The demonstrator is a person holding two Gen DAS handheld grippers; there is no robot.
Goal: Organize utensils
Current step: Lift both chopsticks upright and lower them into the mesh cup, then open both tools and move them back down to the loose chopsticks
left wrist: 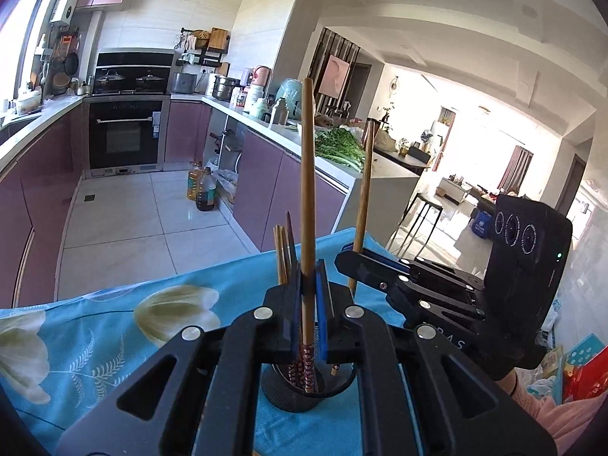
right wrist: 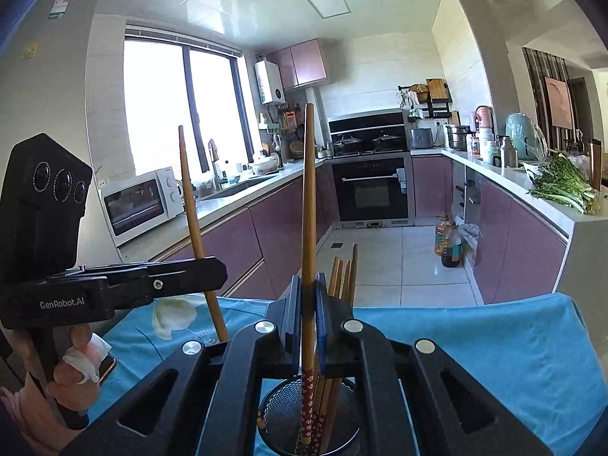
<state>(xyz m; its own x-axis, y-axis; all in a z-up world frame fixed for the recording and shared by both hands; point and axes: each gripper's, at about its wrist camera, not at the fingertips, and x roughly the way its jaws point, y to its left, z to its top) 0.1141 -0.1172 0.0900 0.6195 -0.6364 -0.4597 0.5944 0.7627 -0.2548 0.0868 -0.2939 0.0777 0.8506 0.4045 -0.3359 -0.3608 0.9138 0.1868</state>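
Observation:
A black mesh holder [left wrist: 304, 389] [right wrist: 273, 414] stands on the blue floral tablecloth [left wrist: 114, 326] [right wrist: 475, 345], with several wooden chopsticks [left wrist: 283, 254] [right wrist: 344, 273] upright in it. My left gripper [left wrist: 309, 269] [right wrist: 216, 266] is shut on one upright chopstick [left wrist: 307, 174] [right wrist: 190, 197]. That chopstick's red patterned end dips into the holder's mouth. My right gripper [right wrist: 308, 292] [left wrist: 351, 254] is shut on a second upright chopstick [right wrist: 308, 209] [left wrist: 364, 190], its red patterned end also inside the holder. The two grippers hang side by side just above the holder.
The table's far edge drops to a tiled kitchen floor [right wrist: 380, 258]. Purple cabinets line both sides, with a microwave [right wrist: 140, 201] on the left counter and greens [right wrist: 562, 186] on the right one. Oil bottles [right wrist: 448, 243] stand on the floor. A hand [right wrist: 72, 372] grips the left tool.

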